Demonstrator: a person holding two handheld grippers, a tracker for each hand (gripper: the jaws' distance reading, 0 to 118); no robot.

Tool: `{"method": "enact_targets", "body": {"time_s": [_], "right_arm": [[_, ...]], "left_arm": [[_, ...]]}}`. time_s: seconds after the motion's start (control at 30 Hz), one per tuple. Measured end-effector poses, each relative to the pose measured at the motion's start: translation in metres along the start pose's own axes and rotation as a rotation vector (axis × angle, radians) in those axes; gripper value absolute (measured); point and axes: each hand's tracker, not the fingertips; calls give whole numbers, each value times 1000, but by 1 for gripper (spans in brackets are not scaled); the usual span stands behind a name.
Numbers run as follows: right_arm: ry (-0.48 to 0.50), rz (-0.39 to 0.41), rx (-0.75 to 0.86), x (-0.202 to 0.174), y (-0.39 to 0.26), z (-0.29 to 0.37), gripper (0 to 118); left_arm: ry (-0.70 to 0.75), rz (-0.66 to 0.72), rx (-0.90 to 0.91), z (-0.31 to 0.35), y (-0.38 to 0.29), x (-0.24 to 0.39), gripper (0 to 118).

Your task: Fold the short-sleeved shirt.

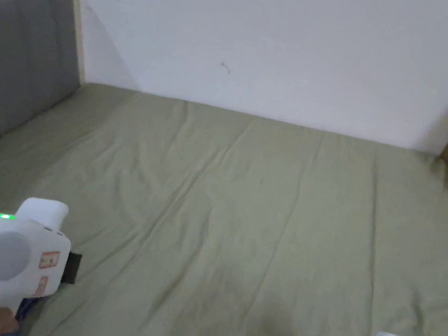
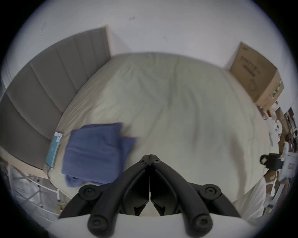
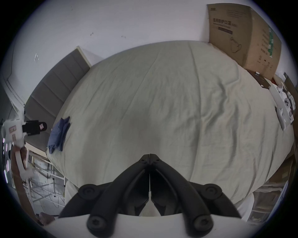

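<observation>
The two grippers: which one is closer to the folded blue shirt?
The left gripper: the blue shirt lies just beside its closed jaws. The right gripper is far across the bed.

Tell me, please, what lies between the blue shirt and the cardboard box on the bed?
Only bare, wrinkled bed sheet. In the right gripper view, the shirt lies at the bed's left edge, the cardboard box at the far right corner.

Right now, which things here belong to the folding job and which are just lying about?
Job: blue shirt, left gripper, right gripper, bed sheet.
Lying about: cardboard box, teal box, headboard.
</observation>
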Motion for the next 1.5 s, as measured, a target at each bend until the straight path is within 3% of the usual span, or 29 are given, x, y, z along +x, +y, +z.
{"method": "enact_targets", "body": {"time_s": [0.27, 0.53, 0.63, 0.77, 0.83, 1.07, 1.23, 1.3, 1.4, 1.43, 1.47, 1.5], "right_arm": [[-10, -10, 289, 14, 2, 67, 0], [-55, 71, 619, 0, 10, 135, 0], [-60, 140, 708, -13, 13, 153, 0], [-116, 243, 772, -32, 11, 169, 0], [-102, 251, 775, -35, 11, 172, 0], [-109, 253, 810, -39, 17, 176, 0], [-96, 192, 828, -39, 16, 171, 0], [-95, 184, 819, -40, 17, 167, 7], [-92, 194, 796, -41, 18, 164, 56], [-92, 201, 782, -41, 19, 163, 76], [-93, 203, 784, -41, 18, 163, 84], [-98, 203, 789, -42, 16, 163, 87]], "left_arm": [[-44, -101, 249, 56, -45, 144, 0], [28, -98, 527, 113, -47, 181, 0], [19, -81, 590, 134, -44, 181, 0], [26, -93, 622, 157, -39, 185, 0], [34, -121, 653, 164, -38, 188, 0], [23, -123, 687, 168, -32, 195, 0], [31, -104, 698, 167, -29, 190, 0], [12, -95, 682, 166, -27, 187, 2], [5, -114, 630, 159, -22, 187, 46], [-8, -126, 618, 157, -21, 187, 75], [-13, -125, 626, 158, -23, 187, 95], [-16, -123, 631, 159, -26, 186, 106]]}}
